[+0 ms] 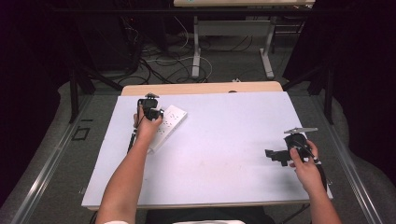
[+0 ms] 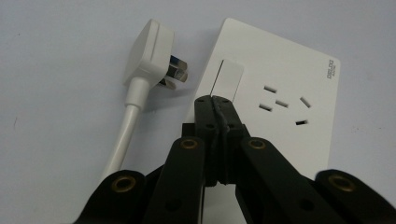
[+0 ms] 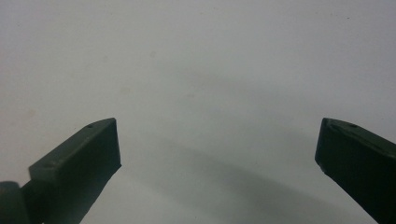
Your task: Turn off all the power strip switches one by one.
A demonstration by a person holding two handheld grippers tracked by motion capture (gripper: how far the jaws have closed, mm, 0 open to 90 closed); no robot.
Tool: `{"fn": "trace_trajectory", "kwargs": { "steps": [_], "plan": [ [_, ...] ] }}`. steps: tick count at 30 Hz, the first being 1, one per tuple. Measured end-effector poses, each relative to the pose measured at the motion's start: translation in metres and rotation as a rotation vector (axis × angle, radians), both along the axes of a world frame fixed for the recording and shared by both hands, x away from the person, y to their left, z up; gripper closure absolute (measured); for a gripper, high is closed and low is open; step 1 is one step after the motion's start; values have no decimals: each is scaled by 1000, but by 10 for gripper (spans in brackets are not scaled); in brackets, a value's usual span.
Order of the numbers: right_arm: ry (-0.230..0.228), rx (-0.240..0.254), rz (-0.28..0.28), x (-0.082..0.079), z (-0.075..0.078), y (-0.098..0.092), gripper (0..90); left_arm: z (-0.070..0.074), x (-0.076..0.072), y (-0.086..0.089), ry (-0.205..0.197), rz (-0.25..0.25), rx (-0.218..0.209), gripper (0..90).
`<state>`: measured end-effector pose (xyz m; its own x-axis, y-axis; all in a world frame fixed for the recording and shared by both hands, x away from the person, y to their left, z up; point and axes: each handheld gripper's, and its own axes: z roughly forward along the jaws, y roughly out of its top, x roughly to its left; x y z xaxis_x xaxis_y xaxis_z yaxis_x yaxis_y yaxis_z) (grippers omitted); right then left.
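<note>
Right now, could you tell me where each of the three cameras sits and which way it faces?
High view: fixed above the person's side, looking forward and down on the table; both forearms, the left gripper and the right gripper show.
Left gripper view: rides on the left gripper, looking along its shut jaws at the white power strip and the loose plug beside it.
Right gripper view: rides on the right gripper, looking between its open jaws at bare tabletop.
Shared: the high and left gripper views both show the power strip.
</note>
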<state>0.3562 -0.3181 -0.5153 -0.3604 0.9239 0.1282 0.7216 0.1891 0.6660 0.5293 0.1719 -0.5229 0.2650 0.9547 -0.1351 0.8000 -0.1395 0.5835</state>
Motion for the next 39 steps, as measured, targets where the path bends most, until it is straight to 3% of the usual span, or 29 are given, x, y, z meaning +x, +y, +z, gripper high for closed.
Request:
{"fn": "trace_trajectory", "kwargs": {
  "steps": [29, 39],
  "plan": [
    [3, -2, -1, 1, -1, 1, 0, 2, 1, 0, 9, 16, 11, 900],
    [5, -1, -5, 0, -1, 1, 0, 13, 3, -6, -22, 10, 2, 900]
  ]
}}
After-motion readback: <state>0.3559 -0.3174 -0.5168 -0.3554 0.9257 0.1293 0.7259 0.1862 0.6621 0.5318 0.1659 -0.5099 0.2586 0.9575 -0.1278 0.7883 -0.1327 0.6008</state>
